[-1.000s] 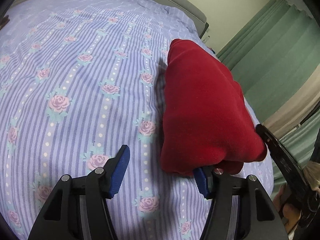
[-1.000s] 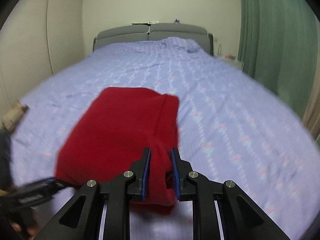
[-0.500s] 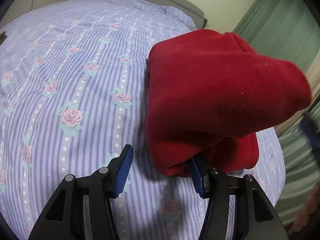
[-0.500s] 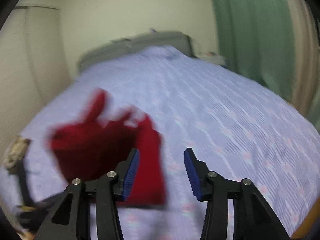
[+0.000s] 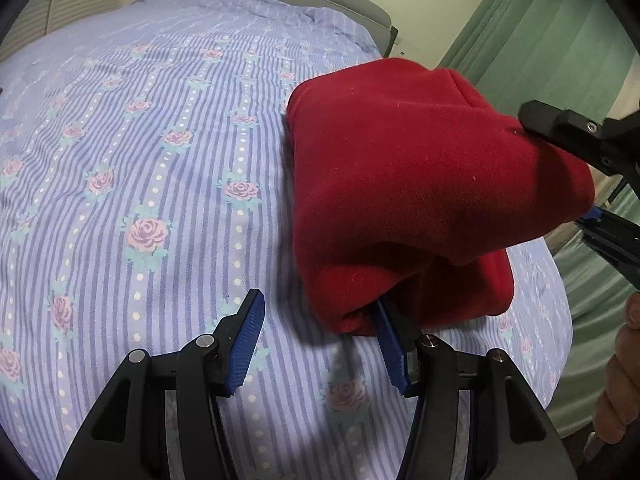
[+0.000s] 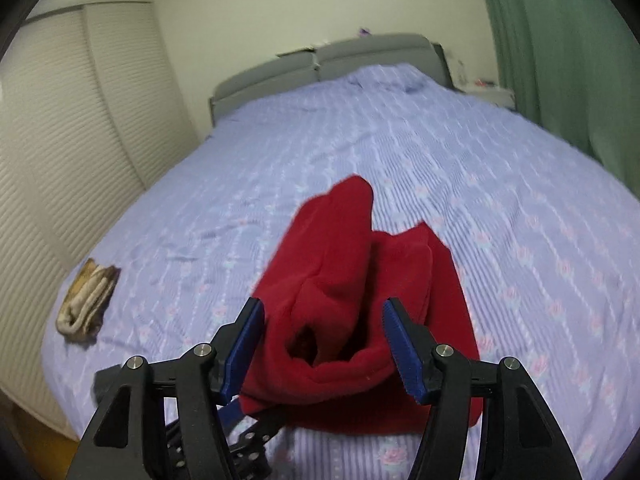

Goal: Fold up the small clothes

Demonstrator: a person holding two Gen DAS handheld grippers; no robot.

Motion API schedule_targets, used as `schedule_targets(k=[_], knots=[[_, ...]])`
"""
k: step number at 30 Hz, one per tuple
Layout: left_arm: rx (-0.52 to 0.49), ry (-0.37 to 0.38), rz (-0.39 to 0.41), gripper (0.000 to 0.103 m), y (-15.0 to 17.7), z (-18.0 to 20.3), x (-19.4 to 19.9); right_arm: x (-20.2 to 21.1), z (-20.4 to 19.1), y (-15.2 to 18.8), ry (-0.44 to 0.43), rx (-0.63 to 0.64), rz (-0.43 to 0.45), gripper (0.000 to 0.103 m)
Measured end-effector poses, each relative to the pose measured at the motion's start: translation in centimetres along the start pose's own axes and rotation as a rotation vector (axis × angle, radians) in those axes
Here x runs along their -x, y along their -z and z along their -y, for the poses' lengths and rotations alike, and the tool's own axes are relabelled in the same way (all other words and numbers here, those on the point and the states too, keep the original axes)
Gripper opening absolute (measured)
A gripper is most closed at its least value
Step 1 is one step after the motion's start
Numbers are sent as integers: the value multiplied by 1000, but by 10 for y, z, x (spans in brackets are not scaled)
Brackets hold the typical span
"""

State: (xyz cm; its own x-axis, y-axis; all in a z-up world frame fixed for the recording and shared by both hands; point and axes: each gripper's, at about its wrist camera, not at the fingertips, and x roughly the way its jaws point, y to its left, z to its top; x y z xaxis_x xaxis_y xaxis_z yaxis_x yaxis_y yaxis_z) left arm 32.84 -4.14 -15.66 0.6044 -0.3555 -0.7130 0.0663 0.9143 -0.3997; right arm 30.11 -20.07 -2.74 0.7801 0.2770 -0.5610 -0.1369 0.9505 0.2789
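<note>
A red fleece garment (image 5: 420,184) lies in a thick folded bundle on the flowered lilac bedspread (image 5: 140,160). My left gripper (image 5: 320,340) is open at its near edge. Its right finger (image 5: 390,340) is tucked into the fold, and its left finger hangs free over the sheet. In the right wrist view the red garment (image 6: 360,300) bulges between the pads of my right gripper (image 6: 322,344). Those jaws are opening and the pads do not press on the cloth. The right gripper's fingers (image 5: 560,124) show at the garment's far right side.
A small folded beige cloth (image 6: 86,300) lies near the bed's left edge. Grey headboard (image 6: 360,52) at the far end, green curtain (image 6: 560,60) on the right, white louvred doors (image 6: 60,140) on the left. A person's hand (image 5: 624,380) is at the right rim.
The right gripper was shut on the red garment's edge; it lifted the flap over, opened and let go. The left gripper kept its place with one finger in the fold.
</note>
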Motion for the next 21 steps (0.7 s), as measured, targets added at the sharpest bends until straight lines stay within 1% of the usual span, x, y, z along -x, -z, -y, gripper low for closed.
schedule_targets(k=[1, 2, 3, 5, 6, 7, 10, 12, 13, 15, 17, 19, 21], knots=[[-3, 0, -2, 54, 0, 0, 0, -2, 3, 1, -18, -24, -5, 59], [-4, 0, -6, 54, 0, 0, -1, -4, 5, 2, -36, -30, -8, 48], [-3, 0, -6, 54, 0, 0, -1, -8, 6, 3, -41, -25, -14, 42], [3, 1, -6, 54, 0, 0, 0, -13, 12, 4, -55, -34, -42, 34], [6, 6, -3, 54, 0, 1, 0, -13, 15, 5, -68, -26, -46, 32], [7, 9, -2, 54, 0, 2, 0, -11, 16, 5, -57, -5, -38, 27], [6, 28, 10, 54, 0, 13, 1, 0, 15, 2, 9, 91, 8, 24], [-24, 33, 18, 54, 0, 24, 1, 4, 19, -3, 25, 129, 25, 24], [-59, 47, 23, 54, 1, 34, 2, 6, 24, -4, 31, 137, 35, 24], [-107, 44, 33, 55, 3, 47, 1, 6, 32, -5, 24, 129, 26, 24], [-130, 12, 50, 55, 2, 53, -1, 4, 40, -2, 10, 121, 25, 24], [-120, -6, 65, 54, 0, 49, -1, 4, 47, 1, 9, 107, 29, 23], [-86, 21, 71, 54, -2, 40, 3, 7, 52, 1, 14, 98, 48, 22]])
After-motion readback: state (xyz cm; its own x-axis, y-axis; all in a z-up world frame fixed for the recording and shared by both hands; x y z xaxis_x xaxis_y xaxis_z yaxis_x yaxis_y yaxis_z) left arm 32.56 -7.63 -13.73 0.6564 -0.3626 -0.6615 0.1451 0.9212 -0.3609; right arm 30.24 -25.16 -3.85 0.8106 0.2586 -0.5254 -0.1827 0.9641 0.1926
